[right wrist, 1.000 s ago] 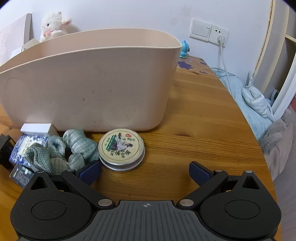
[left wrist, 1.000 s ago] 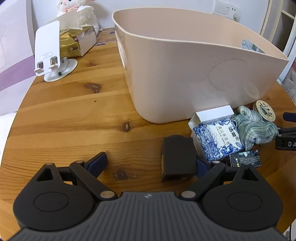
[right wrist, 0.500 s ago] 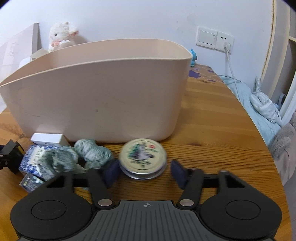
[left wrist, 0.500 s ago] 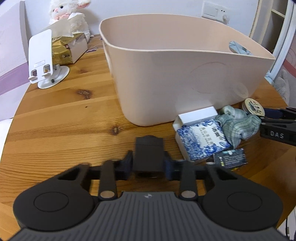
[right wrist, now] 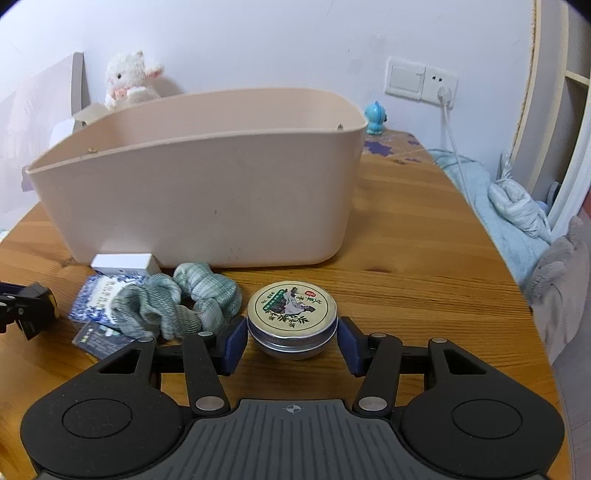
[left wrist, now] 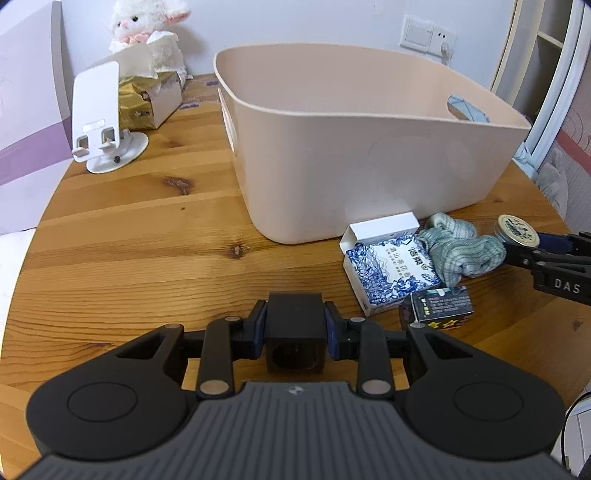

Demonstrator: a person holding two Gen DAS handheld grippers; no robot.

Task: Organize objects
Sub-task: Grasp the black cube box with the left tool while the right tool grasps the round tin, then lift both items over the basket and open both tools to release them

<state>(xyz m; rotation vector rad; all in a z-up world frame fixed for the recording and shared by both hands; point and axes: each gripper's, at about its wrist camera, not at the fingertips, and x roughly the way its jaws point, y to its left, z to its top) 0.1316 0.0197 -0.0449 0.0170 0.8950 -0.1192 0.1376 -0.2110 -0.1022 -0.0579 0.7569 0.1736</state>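
Observation:
My left gripper [left wrist: 294,332] is shut on a black cube-shaped adapter [left wrist: 294,325] and holds it just above the wooden table [left wrist: 140,236]. My right gripper [right wrist: 291,341] is shut on a round metal tin [right wrist: 291,317] with a printed lid, lifted slightly; the tin also shows in the left wrist view [left wrist: 517,230]. A big beige bin [left wrist: 369,147] [right wrist: 207,184] stands behind. In front of it lie a blue-and-white box [left wrist: 391,266], a green scrunchie [right wrist: 184,302] and a small dark card box [left wrist: 441,306].
A white phone stand [left wrist: 99,122], a gold tissue box [left wrist: 147,99] and a plush lamb [left wrist: 144,18] sit at the table's far left. A blue toy [right wrist: 375,118] and a wall socket with cable [right wrist: 443,88] are at the far right. The table edge drops off at the right.
Both grippers went from open to shut: the left closed on the black adapter and the right on the tin. Both have lifted a little.

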